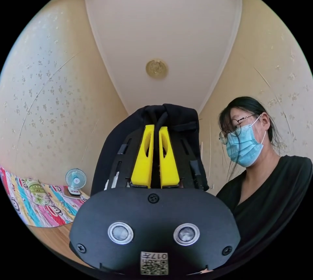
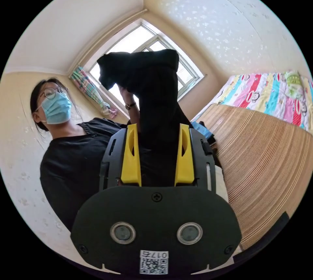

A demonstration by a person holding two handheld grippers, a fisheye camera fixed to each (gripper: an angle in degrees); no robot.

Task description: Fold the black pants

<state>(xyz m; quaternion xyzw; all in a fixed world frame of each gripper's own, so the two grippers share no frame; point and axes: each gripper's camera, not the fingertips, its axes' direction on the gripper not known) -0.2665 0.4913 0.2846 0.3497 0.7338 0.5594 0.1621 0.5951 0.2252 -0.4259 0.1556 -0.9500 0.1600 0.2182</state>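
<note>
The black pants point(image 1: 176, 115) are draped over my left gripper point(image 1: 156, 128), whose yellow jaws stand nearly together with a fold of the cloth pinched between them. In the right gripper view, a thick bunch of the black pants point(image 2: 153, 78) rises from between the yellow jaws of my right gripper point(image 2: 157, 126). The cloth fills the gap, and both jaws press on it. A hand point(image 2: 128, 100) with a wristwatch shows behind the upper part of the cloth. Both cameras point upward.
A person in a black top point(image 1: 267, 195) point(image 2: 71, 162) stands close by. A small fan point(image 1: 75, 180) sits beside colourful patterned bedding point(image 1: 39, 205) point(image 2: 267, 94). A woven mat point(image 2: 267, 169) lies below the bedding. A window point(image 2: 143, 45) is behind the pants.
</note>
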